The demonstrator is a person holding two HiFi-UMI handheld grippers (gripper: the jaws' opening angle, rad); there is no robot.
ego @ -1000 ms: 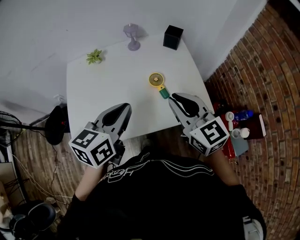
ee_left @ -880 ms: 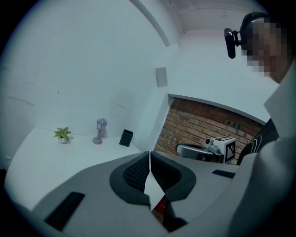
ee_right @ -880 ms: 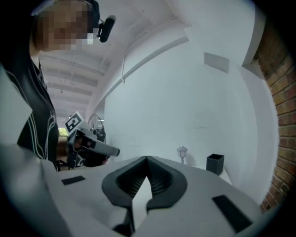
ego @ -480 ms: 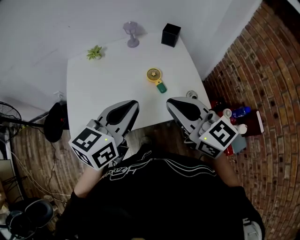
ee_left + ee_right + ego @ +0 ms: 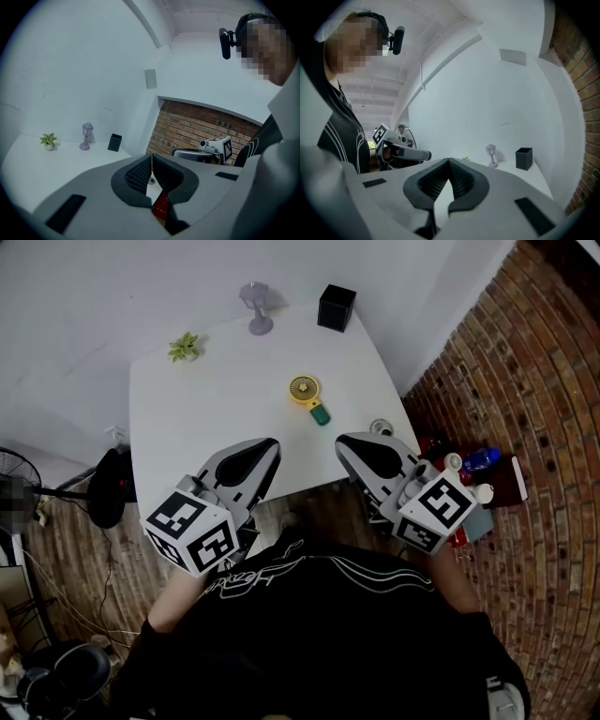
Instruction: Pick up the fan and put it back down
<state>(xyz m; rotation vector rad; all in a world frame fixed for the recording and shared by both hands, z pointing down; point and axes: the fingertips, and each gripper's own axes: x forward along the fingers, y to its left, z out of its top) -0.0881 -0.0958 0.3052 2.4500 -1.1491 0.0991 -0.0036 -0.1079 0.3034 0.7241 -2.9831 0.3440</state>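
The fan [image 5: 305, 393] is lying flat on the white table [image 5: 187, 418], right of the middle, its yellow head pointing far and its green handle pointing near and to the right. Nothing is touching it. Along the far edge, where the table is meeting a white wall, a small potted plant [image 5: 185, 347] is standing at the left, a pale purple lamp-shaped ornament [image 5: 255, 307] near the middle and a black box [image 5: 336, 307] at the far right corner, all well apart from the fan. A small round white object [image 5: 381, 427] is sitting at the right edge, near the right gripper's tip.

The left gripper [image 5: 152, 157] is hanging over the near edge, its fingers pressing together with nothing between them. The right gripper [image 5: 449, 161] is hanging over the near right corner, its fingers likewise closed on nothing. Bare table is lying between both tips and the fan, so nothing is blocking the way to it.

Only the head view is showing the fan; in each gripper view the gripper's own body is covering the near part of the table. The left gripper view is showing the plant, the ornament, the box, a brick wall [image 5: 197, 126] past the right edge and the other gripper's marker cube. The right gripper view is showing a standing fan [image 5: 405, 136] beyond the left gripper.

Off the right edge, a blue bottle [image 5: 483, 463] and other small items are crowding the brick side; off the left edge a black rounded object [image 5: 108, 488] is sitting just beside the table.
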